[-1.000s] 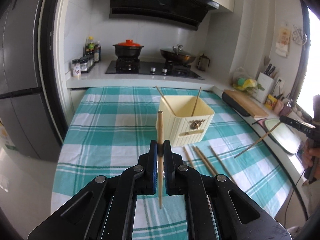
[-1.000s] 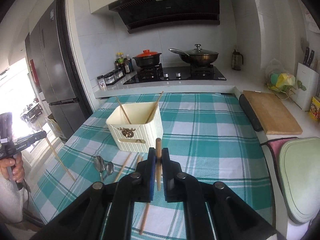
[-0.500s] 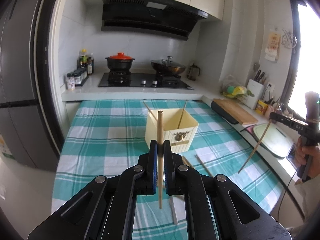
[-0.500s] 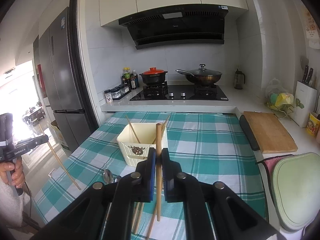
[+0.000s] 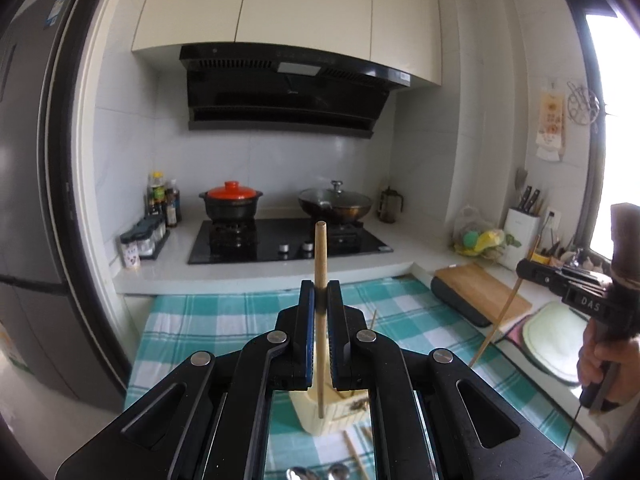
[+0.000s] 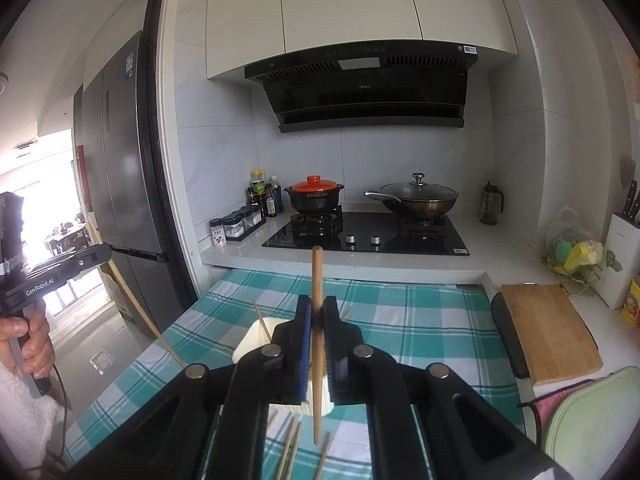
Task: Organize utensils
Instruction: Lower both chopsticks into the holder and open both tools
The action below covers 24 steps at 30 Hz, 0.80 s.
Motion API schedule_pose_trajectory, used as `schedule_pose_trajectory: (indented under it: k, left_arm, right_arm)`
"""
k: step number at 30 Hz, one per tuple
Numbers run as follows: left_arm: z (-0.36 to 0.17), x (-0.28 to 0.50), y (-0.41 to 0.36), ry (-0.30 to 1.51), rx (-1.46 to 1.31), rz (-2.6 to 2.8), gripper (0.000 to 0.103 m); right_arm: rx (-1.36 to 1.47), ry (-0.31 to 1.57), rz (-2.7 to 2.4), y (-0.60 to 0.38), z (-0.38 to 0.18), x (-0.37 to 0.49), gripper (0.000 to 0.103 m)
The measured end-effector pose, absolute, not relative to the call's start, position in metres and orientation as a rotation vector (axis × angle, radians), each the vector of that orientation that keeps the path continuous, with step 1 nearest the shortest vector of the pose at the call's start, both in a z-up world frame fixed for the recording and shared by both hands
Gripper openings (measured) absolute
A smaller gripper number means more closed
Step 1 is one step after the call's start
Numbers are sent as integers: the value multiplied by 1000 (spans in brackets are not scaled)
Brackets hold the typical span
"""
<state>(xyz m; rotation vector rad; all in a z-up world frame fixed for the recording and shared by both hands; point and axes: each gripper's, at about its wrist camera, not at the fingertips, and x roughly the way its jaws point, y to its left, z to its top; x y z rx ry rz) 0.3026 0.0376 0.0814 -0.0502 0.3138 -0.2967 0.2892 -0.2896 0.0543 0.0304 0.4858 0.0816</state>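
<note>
My left gripper (image 5: 320,292) is shut on a wooden chopstick (image 5: 320,256) held upright, above the cream utensil box (image 5: 316,412), which is mostly hidden behind the jaws. My right gripper (image 6: 317,308) is shut on another upright chopstick (image 6: 317,272), with the same box (image 6: 250,344) just below and behind its jaws; a chopstick (image 6: 262,320) stands in the box. Loose chopsticks (image 6: 290,452) lie on the checked cloth in front of the box. Spoons (image 5: 316,474) show at the bottom edge of the left wrist view.
The table has a teal checked cloth (image 6: 420,320). Behind it is a counter with a hob, a red-lidded pot (image 6: 314,196) and a wok (image 6: 416,200). A cutting board (image 6: 548,332) and a green board (image 6: 596,420) lie at the right. A fridge (image 6: 120,152) stands left.
Both grippers have risen and tilted up with their chopsticks. The box has dropped low in both views and is now largely behind the jaws.
</note>
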Motion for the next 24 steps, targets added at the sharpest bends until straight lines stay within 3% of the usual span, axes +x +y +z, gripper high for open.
schedule_pose_trajectory:
  k: [4,11,18,22,24]
  left_arm:
    - [74,348,27,314,-116,-258,4]
    - [15,415,16,470,-171,-231,4]
    - [-46,462,4,691,-158,-230,4]
    - [-61,477,-5,767,-133,-228,5]
    - [-62,479,-6,781,-131,-208,12]
  right_arm:
    - [9,403,98,-277,54,328,6]
    - [8,475,127,-265,-3,393,6]
    - [93,825,180,-266,-86,456,6]
    - [84,904,180,-262,-108,474,7]
    - [87,893,163,-262,-111,477,9]
